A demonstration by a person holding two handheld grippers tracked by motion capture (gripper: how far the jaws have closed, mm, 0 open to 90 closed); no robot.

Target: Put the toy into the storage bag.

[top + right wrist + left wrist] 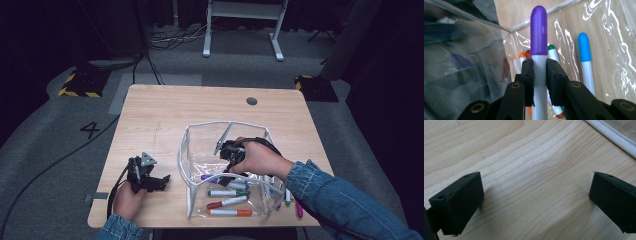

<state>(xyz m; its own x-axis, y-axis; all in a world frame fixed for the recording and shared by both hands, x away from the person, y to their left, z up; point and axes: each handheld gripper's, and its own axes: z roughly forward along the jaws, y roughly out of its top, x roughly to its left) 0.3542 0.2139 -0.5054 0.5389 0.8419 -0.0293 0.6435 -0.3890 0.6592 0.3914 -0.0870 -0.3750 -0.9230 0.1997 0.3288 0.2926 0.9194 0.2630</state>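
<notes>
A clear plastic pouch (pixel 200 145) with white trim stands open on the wooden table (pixel 165 110). My right gripper (pixel 225 175) reaches down into it, shut on a white marker with a purple cap (pixel 207 177). In the right gripper view the jaws (pixel 539 72) clamp the marker's white barrel just below the purple cap (pixel 539 30). Other markers lie on the pouch floor: a blue-capped one (pixel 584 50), a green-capped one (pixel 227 192), a red one (pixel 227 202) and an orange one (pixel 230 212). My left gripper (pixel 159 182) rests on the table left of the pouch, jaws (pixel 536 200) wide open over bare wood.
The pouch's white trim (pixel 614 137) lies close to the left gripper's far side. Two more markers (pixel 292 200) lie by the pouch's right edge, near the sleeve. A round cable hole (pixel 251 101) sits at the table's back edge. A white desk frame (pixel 245 20) stands beyond.
</notes>
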